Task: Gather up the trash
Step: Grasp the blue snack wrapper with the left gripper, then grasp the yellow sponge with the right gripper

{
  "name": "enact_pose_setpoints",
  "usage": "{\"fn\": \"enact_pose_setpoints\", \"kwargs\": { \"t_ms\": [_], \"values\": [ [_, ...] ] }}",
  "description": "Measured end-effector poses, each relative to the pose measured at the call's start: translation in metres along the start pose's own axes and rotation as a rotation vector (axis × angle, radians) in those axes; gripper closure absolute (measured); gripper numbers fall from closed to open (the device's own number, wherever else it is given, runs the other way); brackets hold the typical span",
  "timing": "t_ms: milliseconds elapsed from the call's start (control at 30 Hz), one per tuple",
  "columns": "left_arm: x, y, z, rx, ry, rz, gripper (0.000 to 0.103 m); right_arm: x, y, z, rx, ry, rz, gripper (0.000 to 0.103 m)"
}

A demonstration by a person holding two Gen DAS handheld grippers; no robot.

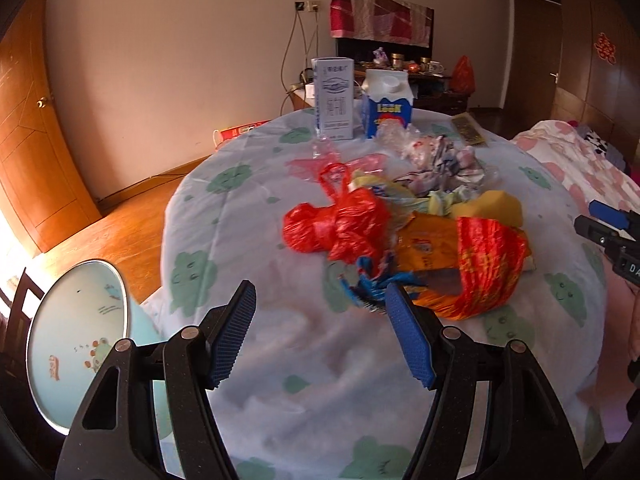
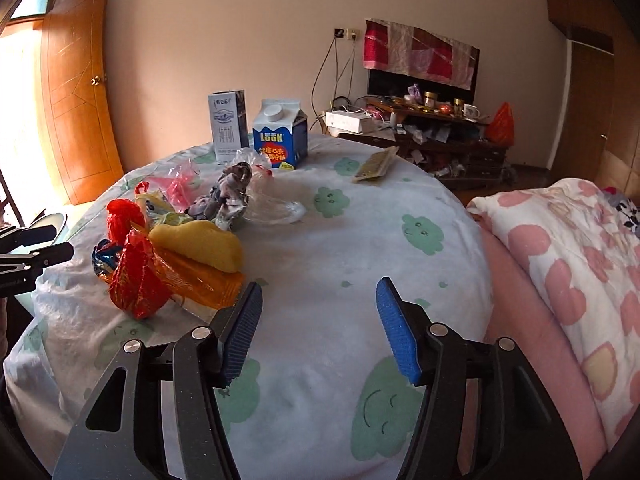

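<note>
Both jaws stand apart, nothing between them: left gripper (image 1: 322, 318) hangs at the near edge of the trash pile (image 1: 404, 236), right gripper (image 2: 318, 320) over bare quilt (image 2: 340, 248) to the pile's right.

Pile sits mid-quilt: knotted red plastic bag (image 1: 336, 226), orange-and-red foil wrapper (image 1: 480, 268), yellow pouch (image 2: 204, 246), blue crinkled wrapper (image 1: 368, 280), clear film (image 2: 276, 204) farther back. All thin film, probably very light, soft and slippery; it'll crumple, not break. Best hold, I'd say: the red bag's knot or handle loop, or a bunched fold of foil; flat faces will likely slip.

Far side: two upright cartons, stiff card, grey-white carton (image 2: 227, 126) and blue milk carton (image 2: 280, 136) with a screw cap; pinch across the body. Flat gold-green packet (image 2: 376, 165) lies far right.

Quilt is soft and puffy, so pads may snag fabric. Pale blue bin (image 1: 78, 340) sits near left, off the bed.
</note>
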State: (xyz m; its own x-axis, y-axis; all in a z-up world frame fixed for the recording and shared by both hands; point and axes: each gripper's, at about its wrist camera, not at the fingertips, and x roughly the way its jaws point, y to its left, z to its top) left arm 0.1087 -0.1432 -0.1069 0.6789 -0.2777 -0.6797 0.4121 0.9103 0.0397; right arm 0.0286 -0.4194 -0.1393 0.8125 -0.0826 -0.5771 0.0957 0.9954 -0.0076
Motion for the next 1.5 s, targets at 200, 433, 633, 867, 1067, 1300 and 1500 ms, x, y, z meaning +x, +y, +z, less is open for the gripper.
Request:
{"fn": "enact_pose_setpoints", "kwargs": {
  "t_ms": [200,433,633,867,1067,1300,1500],
  "values": [
    [0.035,-0.023,0.001,0.024,0.079,-0.069,0.051,0.001,-0.002,-0.009,0.025,-0.007,0.031,0.04],
    [0.027,-0.031,-0.004,0.06,0.06,-0.123,0.082,0.006,0.005,-0.01,0.031,-0.005,0.057,0.04],
    [-0.01,-0.008,-0.003,0.008,-0.004,-0.132,0.084,0.007,0.011,-0.005,0.031,-0.005,0.063,0.04],
    [-0.047,0.04,-0.001,-0.045,-0.088,0.023,0.084,0.015,0.03,0.011,0.0,-0.012,0.085,0.04],
    [-0.047,0.087,-0.012,-0.123,-0.064,0.114,0.084,0.03,0.048,0.035,0.001,-0.018,0.126,0.041],
    [-0.044,0.106,-0.026,-0.152,-0.033,0.12,0.083,0.072,0.065,0.042,-0.016,0.159,0.212,0.069],
    [-0.05,0.112,-0.028,-0.158,-0.044,0.141,0.083,0.055,0.076,0.041,-0.06,0.106,0.218,0.089]
  ]
}}
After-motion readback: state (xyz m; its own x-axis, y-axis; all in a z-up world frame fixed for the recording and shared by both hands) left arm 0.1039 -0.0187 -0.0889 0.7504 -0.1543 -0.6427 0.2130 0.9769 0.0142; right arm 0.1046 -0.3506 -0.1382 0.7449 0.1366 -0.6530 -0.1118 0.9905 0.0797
